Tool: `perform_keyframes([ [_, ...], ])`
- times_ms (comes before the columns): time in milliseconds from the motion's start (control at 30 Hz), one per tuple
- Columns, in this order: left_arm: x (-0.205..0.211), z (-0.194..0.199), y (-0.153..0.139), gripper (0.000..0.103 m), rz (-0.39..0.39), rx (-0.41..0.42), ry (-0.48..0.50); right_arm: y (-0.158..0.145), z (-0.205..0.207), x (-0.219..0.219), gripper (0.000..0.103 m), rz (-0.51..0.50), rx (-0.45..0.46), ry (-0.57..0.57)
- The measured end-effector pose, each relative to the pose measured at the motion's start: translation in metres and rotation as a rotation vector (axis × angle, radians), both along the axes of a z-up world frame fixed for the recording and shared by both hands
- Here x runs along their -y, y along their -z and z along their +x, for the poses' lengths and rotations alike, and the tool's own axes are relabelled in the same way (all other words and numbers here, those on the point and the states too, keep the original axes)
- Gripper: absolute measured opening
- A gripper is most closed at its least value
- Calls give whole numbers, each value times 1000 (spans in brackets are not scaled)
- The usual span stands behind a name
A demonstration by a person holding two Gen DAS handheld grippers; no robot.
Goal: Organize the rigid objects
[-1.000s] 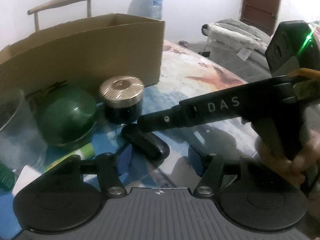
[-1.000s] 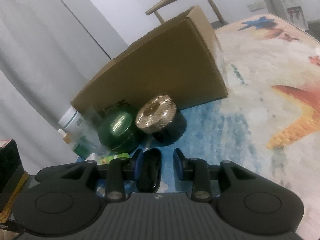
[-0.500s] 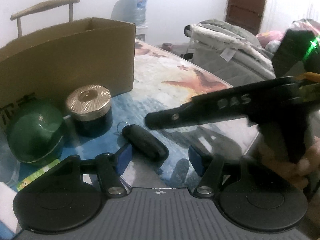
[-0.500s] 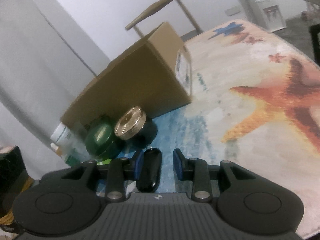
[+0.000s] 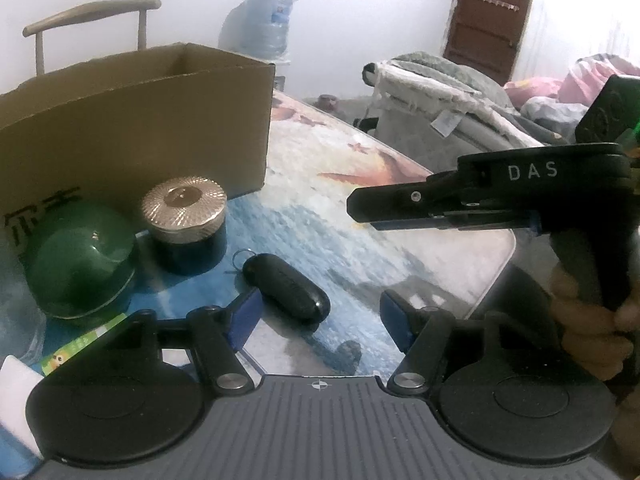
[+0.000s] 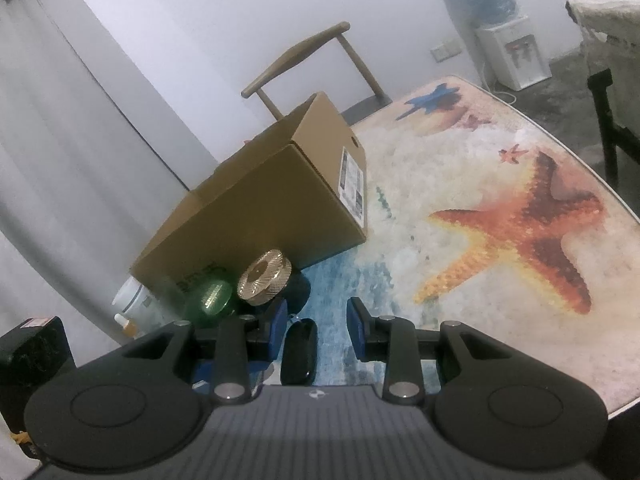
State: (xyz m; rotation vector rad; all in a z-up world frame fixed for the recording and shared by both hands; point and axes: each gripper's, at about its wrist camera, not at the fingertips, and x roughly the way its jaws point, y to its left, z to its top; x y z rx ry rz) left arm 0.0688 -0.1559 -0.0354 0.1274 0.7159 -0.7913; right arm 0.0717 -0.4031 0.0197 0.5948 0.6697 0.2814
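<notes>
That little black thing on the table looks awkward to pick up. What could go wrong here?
The smooth black oval key fob lies flat, with the left gripper opening around it; rounded sides may slip from the pads. The gold-lidded dark jar stands close behind, so a push forward might knock it. The right gripper hovers nearby and could collide.

The surface (image 6: 472,184) is carrying a printed cover showing an orange starfish (image 6: 516,236) and blue water. A cardboard box (image 5: 132,120) is standing open-topped toward the far side. Just in front of the box, a green domed jar (image 5: 80,264) and a dark jar with a ribbed gold lid (image 5: 184,216) are sitting side by side. A black key fob (image 5: 286,286) with a small ring is lying flat near the gold-lidded jar. A green printed card (image 5: 76,354) is lying near the green jar.
</notes>
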Motion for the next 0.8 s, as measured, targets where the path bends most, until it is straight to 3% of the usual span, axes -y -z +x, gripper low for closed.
perform_keyframes([
  [800,-15,0,-5,66,9,27,-42,-5,-2,-7,36,-6,0,-14],
])
